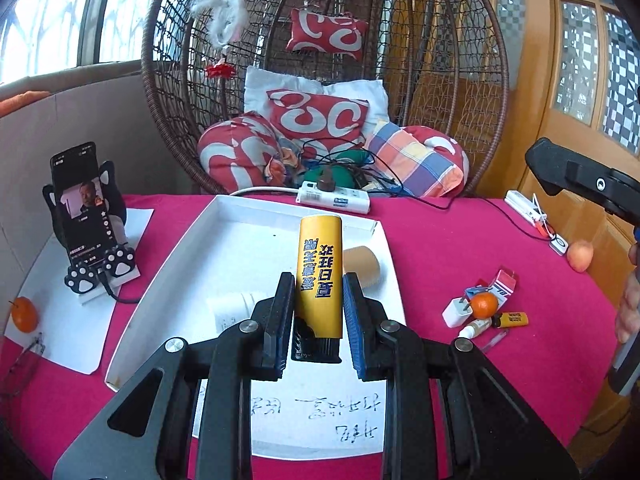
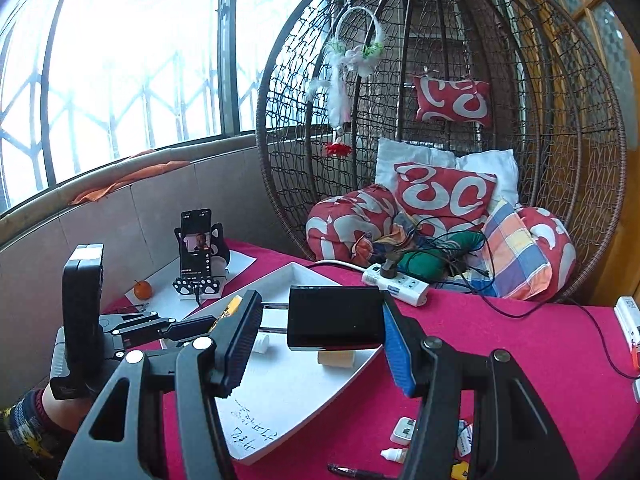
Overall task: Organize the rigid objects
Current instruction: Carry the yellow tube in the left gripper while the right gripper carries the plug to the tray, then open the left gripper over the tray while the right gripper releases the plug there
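Observation:
My left gripper [image 1: 318, 286] is shut on a yellow tube [image 1: 319, 272] with blue print and a black ribbed cap, held above the white tray [image 1: 168, 268]. In the tray lie a tan roll [image 1: 362, 266] and a white roll [image 1: 234, 306]. My right gripper [image 2: 320, 320] holds a black rectangular block [image 2: 334, 322] between its jaws, touching the blue right pad, above the tray's corner [image 2: 296, 408]. The left gripper and yellow tube [image 2: 230, 308] show at the left in the right wrist view. Loose items lie right of the tray: a white charger [image 1: 456, 312], a tangerine [image 1: 484, 306], a yellow lighter [image 1: 512, 320], a small bottle [image 1: 474, 328].
A phone on a paw-print stand [image 1: 86, 216] and a tangerine [image 1: 24, 314] sit on paper at the left. A power strip [image 1: 332, 198] with cables lies at the back edge. A wicker egg chair with cushions [image 1: 316, 120] stands behind. A peach [image 1: 580, 256] lies far right.

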Available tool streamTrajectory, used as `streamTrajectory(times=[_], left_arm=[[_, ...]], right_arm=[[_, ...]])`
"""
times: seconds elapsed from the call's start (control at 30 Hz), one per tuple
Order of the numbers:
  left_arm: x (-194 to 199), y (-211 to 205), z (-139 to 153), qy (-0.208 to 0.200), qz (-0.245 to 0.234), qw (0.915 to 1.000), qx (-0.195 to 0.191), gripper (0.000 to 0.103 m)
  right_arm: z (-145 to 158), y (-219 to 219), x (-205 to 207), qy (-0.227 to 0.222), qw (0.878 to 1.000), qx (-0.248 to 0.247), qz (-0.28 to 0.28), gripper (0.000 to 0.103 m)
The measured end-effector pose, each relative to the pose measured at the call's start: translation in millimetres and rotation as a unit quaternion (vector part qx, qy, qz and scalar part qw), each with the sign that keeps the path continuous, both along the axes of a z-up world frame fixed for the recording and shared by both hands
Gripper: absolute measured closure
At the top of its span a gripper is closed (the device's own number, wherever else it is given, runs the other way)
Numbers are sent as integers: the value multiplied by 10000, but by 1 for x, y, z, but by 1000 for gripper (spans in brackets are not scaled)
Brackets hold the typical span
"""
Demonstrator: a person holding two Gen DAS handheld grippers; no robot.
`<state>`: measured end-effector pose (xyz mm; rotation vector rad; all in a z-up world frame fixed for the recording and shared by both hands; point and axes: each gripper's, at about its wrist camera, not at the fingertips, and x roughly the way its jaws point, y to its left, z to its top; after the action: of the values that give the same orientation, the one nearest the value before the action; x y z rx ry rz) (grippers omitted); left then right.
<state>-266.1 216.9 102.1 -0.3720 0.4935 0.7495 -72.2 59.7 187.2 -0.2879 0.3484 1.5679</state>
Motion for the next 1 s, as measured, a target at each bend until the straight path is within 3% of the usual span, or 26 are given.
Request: streamTrajectory(times=[0.23,0.5,0.7,0.73,0.77,0.8,0.83,0.87,0.97,1.0], left_arm=[[-15,25,-29,103,421,9979,-473,79],[-17,39,-57,228,565,9944,-859,79],[-18,42,-61,227,683,9928,-958,79],[-19,43,-60,201,742,9923,-968,74],[-20,44,-59,163,789,9920,-970,54],[-24,45,-58,150,900,9914,-943,45],[-27,46,-56,108,1001,9908,-906,22],[-31,47,-54,7,1049,9904,-896,10],[-36,47,-50,-176,1176,9892,-857,8],[-36,45,-47,-155,1213,9894,-788,8]], right_arm=[[-39,43,-18,202,9971,-665,295,45],[-109,86,-35,230,9853,-1651,377,45],[-121,98,-44,259,9842,-1711,381,44],[-120,98,-46,223,9852,-1657,367,44],[-120,96,-46,193,9862,-1607,357,43],[-119,94,-46,173,9869,-1568,347,30],[-118,92,-45,156,9877,-1525,294,25],[-116,89,-41,174,9892,-1444,202,16],[-111,84,-28,343,9909,-1302,36,0],[-107,80,-25,381,9918,-1223,-33,0]])
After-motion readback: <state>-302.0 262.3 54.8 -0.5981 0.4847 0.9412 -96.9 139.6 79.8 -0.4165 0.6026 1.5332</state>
